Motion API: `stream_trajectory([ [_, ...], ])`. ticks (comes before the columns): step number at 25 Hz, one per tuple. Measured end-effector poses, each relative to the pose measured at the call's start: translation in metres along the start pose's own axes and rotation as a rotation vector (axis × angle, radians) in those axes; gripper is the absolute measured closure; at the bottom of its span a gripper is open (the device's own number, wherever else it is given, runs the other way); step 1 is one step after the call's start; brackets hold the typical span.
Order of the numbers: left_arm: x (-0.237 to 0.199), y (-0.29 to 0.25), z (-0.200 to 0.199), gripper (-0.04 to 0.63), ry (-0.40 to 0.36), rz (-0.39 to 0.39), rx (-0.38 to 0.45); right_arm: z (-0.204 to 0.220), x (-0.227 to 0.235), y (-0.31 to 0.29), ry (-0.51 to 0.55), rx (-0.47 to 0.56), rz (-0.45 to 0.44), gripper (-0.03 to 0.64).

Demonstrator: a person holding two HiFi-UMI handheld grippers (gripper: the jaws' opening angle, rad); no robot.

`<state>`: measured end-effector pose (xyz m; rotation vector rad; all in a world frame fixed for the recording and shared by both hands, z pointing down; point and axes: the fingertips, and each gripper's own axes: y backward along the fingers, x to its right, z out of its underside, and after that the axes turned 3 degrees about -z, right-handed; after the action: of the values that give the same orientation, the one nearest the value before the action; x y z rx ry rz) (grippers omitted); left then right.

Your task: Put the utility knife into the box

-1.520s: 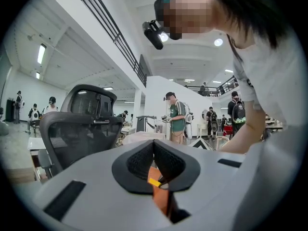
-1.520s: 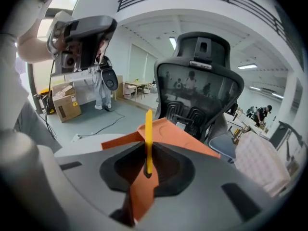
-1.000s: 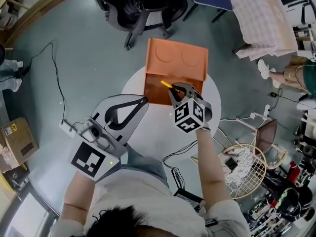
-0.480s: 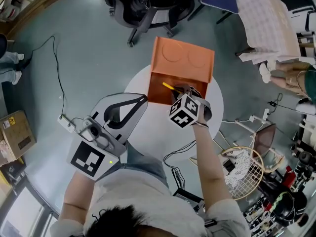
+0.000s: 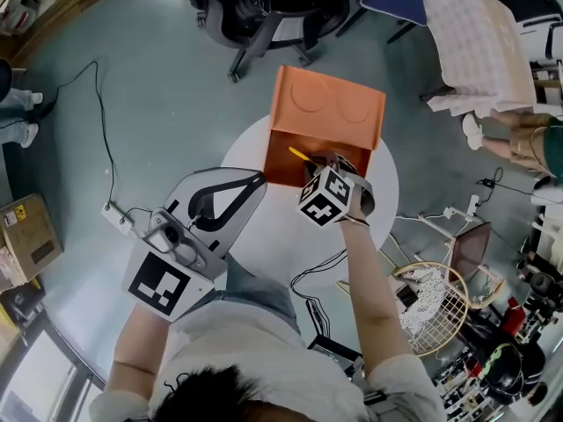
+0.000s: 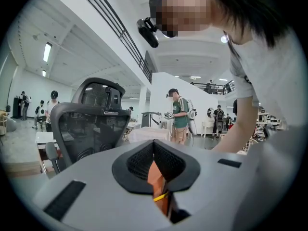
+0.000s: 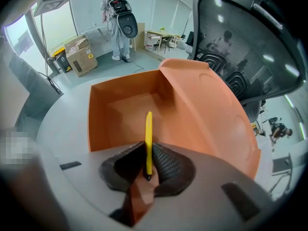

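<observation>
An orange box (image 5: 327, 112) with its lid flung back stands at the far side of a round white table (image 5: 264, 249). My right gripper (image 5: 315, 167) hovers at the box's near wall, shut on a slim yellow utility knife (image 5: 299, 155) that points over the open cavity. In the right gripper view the knife (image 7: 148, 136) sticks up from between the pads of the right gripper (image 7: 147, 166), with the box (image 7: 120, 114) just beyond. My left gripper (image 5: 257, 178) hangs left of the box, its fingers meeting at the tips with nothing between them. Through the left gripper (image 6: 154, 143) a sliver of box shows.
An office chair base (image 5: 255, 16) stands beyond the box. A cable (image 5: 101, 130) runs across the floor at left, near a cardboard carton (image 5: 26, 240). At right are a cloth-draped chair (image 5: 475, 33), a person's legs (image 5: 510, 134) and a wire basket (image 5: 435, 306).
My right gripper, still holding the knife, has edged a little nearer the box's front wall. The left gripper has hardly moved.
</observation>
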<state>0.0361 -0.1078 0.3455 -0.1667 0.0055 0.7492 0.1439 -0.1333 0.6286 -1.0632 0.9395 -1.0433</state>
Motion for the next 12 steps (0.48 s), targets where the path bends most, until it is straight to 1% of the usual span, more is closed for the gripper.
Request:
stream_trajectory([
  [3, 0.002, -0.001, 0.001, 0.586, -0.004, 0.006, -0.003, -0.001, 0.001, 0.001, -0.018, 0.008, 0.001, 0.558],
  [7, 0.004, 0.000, 0.001, 0.586, -0.013, 0.012, -0.009, -0.001, 0.005, 0.007, -0.069, 0.023, -0.005, 0.546],
  [12, 0.008, 0.002, -0.001, 0.586, -0.015, 0.015, -0.003, 0.003, 0.006, 0.016, -0.085, 0.034, 0.008, 0.538],
])
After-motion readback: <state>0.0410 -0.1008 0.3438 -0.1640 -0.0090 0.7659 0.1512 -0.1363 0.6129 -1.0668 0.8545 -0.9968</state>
